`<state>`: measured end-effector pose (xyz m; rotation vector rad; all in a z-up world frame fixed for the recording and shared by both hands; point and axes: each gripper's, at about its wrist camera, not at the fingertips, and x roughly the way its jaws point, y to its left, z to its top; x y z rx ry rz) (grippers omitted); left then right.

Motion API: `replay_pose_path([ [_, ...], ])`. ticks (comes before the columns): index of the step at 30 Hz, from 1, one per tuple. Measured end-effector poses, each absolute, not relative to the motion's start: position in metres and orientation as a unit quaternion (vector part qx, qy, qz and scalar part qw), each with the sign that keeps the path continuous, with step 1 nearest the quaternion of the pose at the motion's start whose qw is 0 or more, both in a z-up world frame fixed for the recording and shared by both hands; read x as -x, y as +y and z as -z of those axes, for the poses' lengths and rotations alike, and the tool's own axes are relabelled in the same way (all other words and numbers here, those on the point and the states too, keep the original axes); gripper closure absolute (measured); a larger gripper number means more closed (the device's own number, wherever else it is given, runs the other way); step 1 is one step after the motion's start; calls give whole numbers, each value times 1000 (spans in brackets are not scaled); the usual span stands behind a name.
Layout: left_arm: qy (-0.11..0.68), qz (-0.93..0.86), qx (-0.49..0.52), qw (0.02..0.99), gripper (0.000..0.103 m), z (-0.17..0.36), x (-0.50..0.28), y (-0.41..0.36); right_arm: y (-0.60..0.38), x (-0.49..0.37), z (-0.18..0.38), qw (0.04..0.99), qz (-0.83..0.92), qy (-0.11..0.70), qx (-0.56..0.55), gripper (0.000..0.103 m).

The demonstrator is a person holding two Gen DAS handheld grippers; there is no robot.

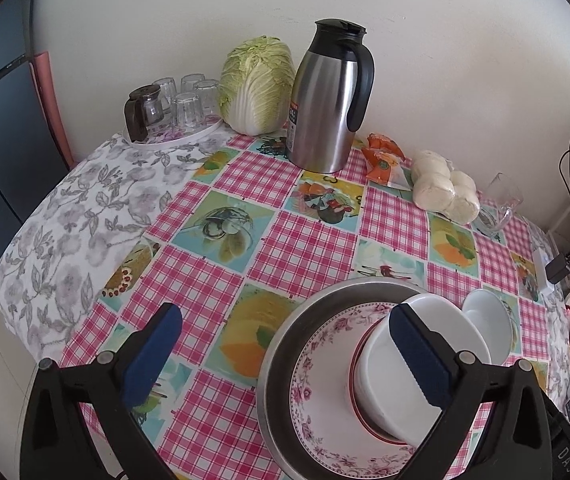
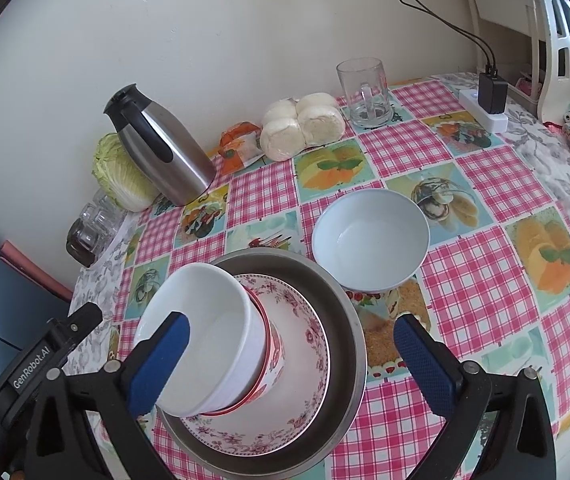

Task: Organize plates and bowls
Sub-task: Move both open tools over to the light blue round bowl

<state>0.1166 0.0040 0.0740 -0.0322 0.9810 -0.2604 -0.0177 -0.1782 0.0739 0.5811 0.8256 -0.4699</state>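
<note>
Against a pale wall, the checked tabletop (image 2: 485,264) carries a steel basin (image 2: 345,312) with a floral plate (image 2: 309,360) inside and two nested bowls (image 2: 213,340) on it. One white bowl (image 2: 369,240) sits just beside the basin, so stacking looks mostly done with that bowl left. Both the left claw (image 1: 285,360) and right claw (image 2: 291,364) are spread wide, gripping nothing; the right one's left finger seems close to the stack's rim, contact unclear.

left gripper (image 1: 285,360) jaws apart | white bowl (image 1: 401,376) nested on floral plate (image 1: 325,360)
</note>
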Motion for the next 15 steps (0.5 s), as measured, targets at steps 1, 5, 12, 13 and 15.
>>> replay_pose_path([
  [1,469,124,16,874,0,-74,-116,4,-178,18,-74,849,223,392,-276,0],
  [5,464,116,25,878,0,-78,-114,3,-180,20,-76,850,222,391,-276,0],
  [12,427,123,38,895,0,-102,-102,-15,-195,30,-82,850,227,379,-286,0],
  [13,420,127,45,898,0,-106,-99,-18,-198,33,-83,850,229,376,-289,0],
  [15,406,139,54,902,0,-115,-96,-25,-206,38,-84,849,234,370,-295,0],
])
